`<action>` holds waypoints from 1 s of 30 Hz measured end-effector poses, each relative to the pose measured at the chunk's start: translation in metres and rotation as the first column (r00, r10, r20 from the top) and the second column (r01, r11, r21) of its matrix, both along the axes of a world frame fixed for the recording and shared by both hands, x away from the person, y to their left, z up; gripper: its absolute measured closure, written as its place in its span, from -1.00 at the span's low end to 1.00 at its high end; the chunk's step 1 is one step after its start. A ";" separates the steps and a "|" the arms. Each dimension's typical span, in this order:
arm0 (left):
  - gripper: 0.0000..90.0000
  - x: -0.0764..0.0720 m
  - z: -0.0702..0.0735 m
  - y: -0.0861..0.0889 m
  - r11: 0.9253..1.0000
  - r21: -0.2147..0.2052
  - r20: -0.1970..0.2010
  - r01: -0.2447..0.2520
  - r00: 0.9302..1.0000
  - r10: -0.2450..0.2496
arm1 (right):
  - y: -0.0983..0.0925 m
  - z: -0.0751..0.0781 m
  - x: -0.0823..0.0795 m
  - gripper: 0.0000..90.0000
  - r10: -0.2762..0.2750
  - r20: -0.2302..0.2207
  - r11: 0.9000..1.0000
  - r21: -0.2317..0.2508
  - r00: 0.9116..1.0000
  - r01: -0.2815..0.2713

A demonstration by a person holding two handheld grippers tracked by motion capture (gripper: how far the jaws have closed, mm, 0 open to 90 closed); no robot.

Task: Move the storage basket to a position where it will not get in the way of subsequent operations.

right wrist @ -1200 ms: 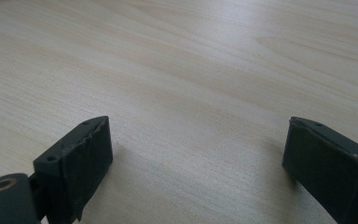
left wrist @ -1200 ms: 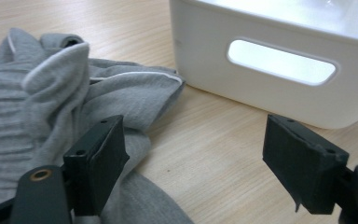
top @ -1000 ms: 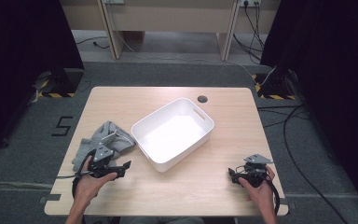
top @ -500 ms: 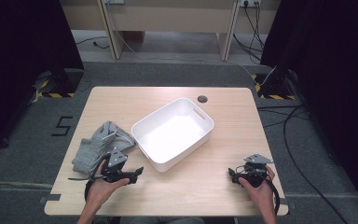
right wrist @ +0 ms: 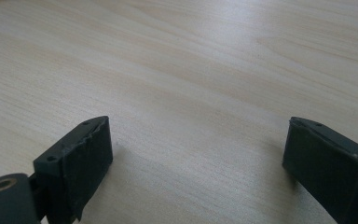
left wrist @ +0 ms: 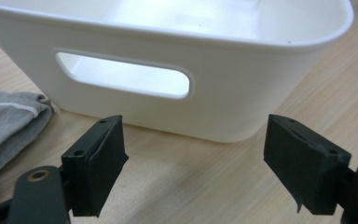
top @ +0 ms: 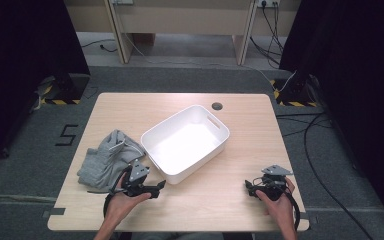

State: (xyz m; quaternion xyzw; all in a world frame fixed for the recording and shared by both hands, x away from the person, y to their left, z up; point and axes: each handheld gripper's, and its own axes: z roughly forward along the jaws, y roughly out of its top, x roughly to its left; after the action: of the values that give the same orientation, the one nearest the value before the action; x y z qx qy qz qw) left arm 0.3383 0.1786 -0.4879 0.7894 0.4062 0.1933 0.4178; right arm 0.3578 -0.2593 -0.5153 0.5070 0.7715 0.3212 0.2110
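beside the left gripper (top: 159,186), the white bin (top: 186,142) lies diagonally, handle toward it.

White bin (left wrist: 223,93) wall just ahead of left gripper (left wrist: 193,172), bare table (right wrist: 191,70) before right gripper (right wrist: 196,172)

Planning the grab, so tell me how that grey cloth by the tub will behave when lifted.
The grey cloth lies crumpled in soft folds, so it will probably droop and hang floppy from one pinch point. It looks thin and light, so it likely lifts easily. Its loose folds may drag against the white tub beside it.
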 end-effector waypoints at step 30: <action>-0.64 0.030 0.003 -0.035 0.998 0.022 0.030 0.055 0.998 -0.056 | 0.000 0.000 0.000 -0.80 -0.001 -0.001 1.000 0.000 1.000 0.001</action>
State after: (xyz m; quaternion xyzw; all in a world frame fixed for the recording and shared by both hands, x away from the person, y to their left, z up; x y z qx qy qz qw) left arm 0.3682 0.1432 -0.4848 0.8017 0.3757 0.1980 0.4206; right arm 0.3578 -0.2593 -0.5153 0.5074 0.7714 0.3211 0.2109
